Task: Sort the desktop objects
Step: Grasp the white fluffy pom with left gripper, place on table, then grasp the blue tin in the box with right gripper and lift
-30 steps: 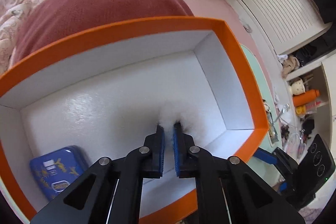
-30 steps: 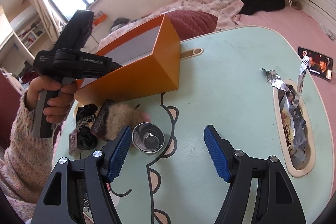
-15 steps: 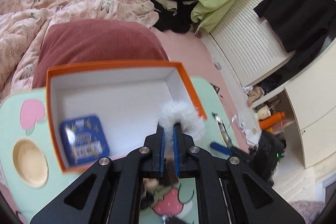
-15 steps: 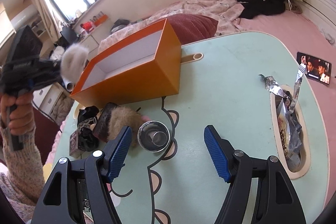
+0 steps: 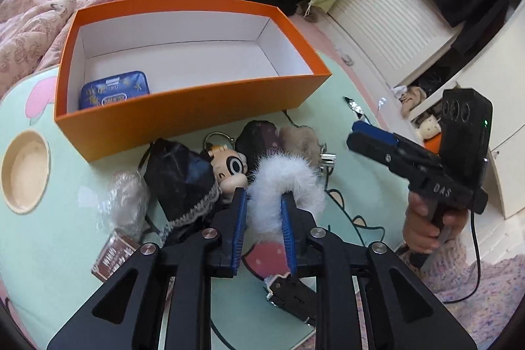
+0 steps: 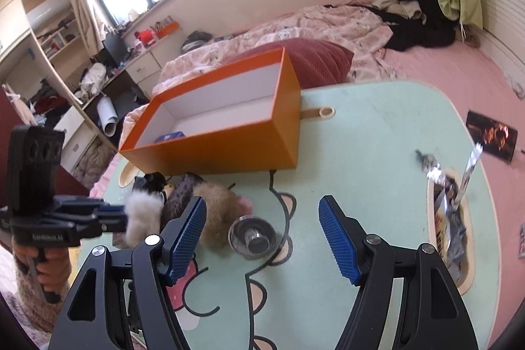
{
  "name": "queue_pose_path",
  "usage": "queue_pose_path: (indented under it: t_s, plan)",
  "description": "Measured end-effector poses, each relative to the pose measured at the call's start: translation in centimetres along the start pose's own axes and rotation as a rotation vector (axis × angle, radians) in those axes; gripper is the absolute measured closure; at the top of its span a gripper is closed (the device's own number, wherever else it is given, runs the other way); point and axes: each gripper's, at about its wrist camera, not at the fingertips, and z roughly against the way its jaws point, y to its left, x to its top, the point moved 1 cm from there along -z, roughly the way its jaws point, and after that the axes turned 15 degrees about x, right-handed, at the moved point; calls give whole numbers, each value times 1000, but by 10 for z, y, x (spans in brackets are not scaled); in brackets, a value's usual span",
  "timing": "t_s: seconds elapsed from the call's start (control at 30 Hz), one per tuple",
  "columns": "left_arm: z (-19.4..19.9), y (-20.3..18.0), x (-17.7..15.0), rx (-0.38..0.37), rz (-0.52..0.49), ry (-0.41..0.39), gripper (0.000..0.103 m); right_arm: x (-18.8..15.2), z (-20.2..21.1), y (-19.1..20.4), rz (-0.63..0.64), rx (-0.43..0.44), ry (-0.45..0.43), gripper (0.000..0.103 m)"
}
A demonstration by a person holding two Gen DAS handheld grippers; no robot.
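An orange box [image 5: 183, 117] with a white inside stands on the mint table [image 6: 377, 146]; a blue tin [image 5: 113, 89] lies in its near left corner. My left gripper [image 5: 261, 215] is partly parted with a white fluffy pompom [image 5: 285, 182] between its fingers, held above a pile of items. The pompom also shows in the right wrist view [image 6: 142, 215]. The pile holds a black pouch [image 5: 177, 173], a doll-head keychain [image 5: 229, 166] and a brown fur ball [image 6: 216, 212]. My right gripper [image 6: 262, 238] is open and empty above a small metal cup [image 6: 252, 238].
A foil snack bag [image 6: 449, 205] sits in a recess at the table's right. A small brown card packet [image 5: 113, 256] and a black clip [image 5: 292, 294] lie near the left gripper. A round wooden recess [image 5: 24, 173] is at the table's left. A bed lies behind.
My left gripper has pulled back and down from over the box to the pile in front of it, still carrying the white pompom, and its fingers have parted somewhat. The right gripper barely moved.
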Motion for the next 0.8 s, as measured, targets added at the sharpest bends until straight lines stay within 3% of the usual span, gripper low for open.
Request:
queue_pose_path:
  t_s: [0.03,0.07,0.13,0.2,0.33,0.37,0.47,0.5,0.57,0.67,0.8]
  plan:
    - [2,1,-4,-29,13,-7,72,5,1,3,10,7,-4,32]
    - [3,1,-8,-42,17,-7,54,12,1,7,21,17,-10,32]
    - [3,1,-17,-23,18,-15,40,27,-2,19,49,46,-19,32]
    - [7,-1,-25,38,19,-58,40,44,-10,32,69,80,-11,32]
    - [12,1,-32,64,46,-128,40,73,-45,59,72,146,42,32]
    - [13,3,-33,45,63,-138,39,78,-54,67,88,150,50,32]
    - [13,13,-35,-119,150,-135,39,81,-67,87,139,150,65,32]
    - [15,18,-36,-132,181,-139,39,81,-71,92,156,155,74,32]
    - [22,25,-35,-85,198,-182,39,82,-82,101,183,153,106,32]
    - [34,31,-42,-78,200,-239,39,88,-109,102,145,113,199,32]
    - [49,40,-59,-49,223,-316,39,93,-167,90,4,95,385,32]
